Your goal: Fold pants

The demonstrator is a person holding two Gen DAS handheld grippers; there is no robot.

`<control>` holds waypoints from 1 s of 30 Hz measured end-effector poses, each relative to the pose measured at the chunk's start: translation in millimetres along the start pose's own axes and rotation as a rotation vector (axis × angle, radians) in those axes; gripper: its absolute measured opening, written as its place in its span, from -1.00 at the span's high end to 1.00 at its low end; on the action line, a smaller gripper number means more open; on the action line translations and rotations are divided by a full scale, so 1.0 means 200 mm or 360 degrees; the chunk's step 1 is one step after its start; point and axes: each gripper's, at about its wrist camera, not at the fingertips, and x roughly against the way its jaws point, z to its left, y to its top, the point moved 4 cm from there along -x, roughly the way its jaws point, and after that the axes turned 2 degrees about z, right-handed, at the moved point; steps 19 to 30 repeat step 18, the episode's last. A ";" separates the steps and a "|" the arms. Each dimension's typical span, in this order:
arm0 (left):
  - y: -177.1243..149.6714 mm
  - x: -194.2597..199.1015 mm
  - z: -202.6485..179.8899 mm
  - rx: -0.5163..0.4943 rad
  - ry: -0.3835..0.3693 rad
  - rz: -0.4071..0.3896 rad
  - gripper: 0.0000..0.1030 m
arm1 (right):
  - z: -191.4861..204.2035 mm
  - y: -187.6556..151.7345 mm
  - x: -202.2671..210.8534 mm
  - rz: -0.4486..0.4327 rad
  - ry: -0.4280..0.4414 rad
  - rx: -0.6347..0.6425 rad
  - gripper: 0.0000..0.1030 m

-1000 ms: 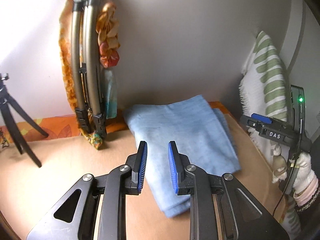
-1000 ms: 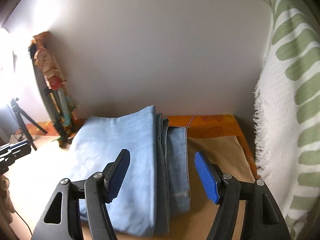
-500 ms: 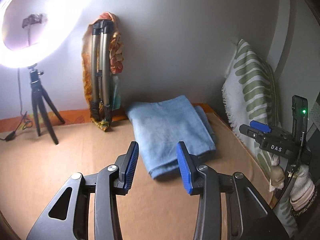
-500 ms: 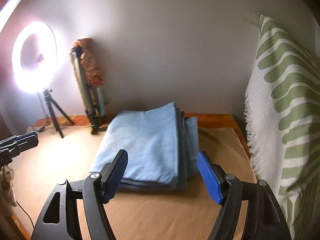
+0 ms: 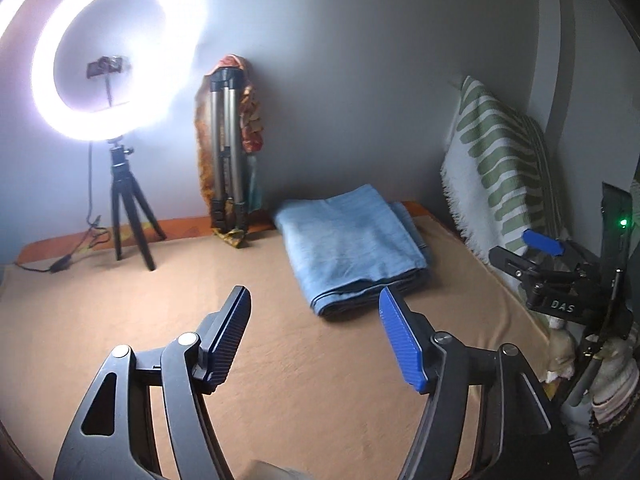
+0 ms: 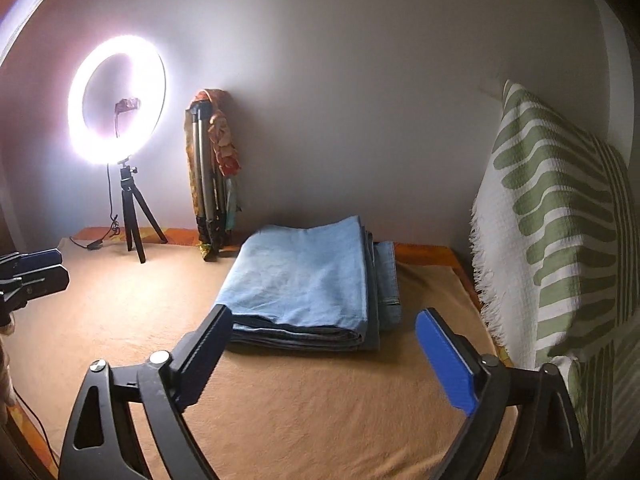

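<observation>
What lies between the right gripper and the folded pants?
Only bare tan bed cover separates the open right gripper from the folded pants, shown in the right wrist view.

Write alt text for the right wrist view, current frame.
Folded light-blue pants lie on a tan-covered surface, just beyond the open, empty right gripper. Behind them, a lit ring light stands by the wall; a green-patterned white cloth hangs at right.
</observation>
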 end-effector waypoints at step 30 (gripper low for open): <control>-0.05 0.06 -0.02 0.0015 0.0076 -0.0034 -0.55 | 0.00 -0.04 0.05 -0.0020 -0.0058 -0.0014 -0.98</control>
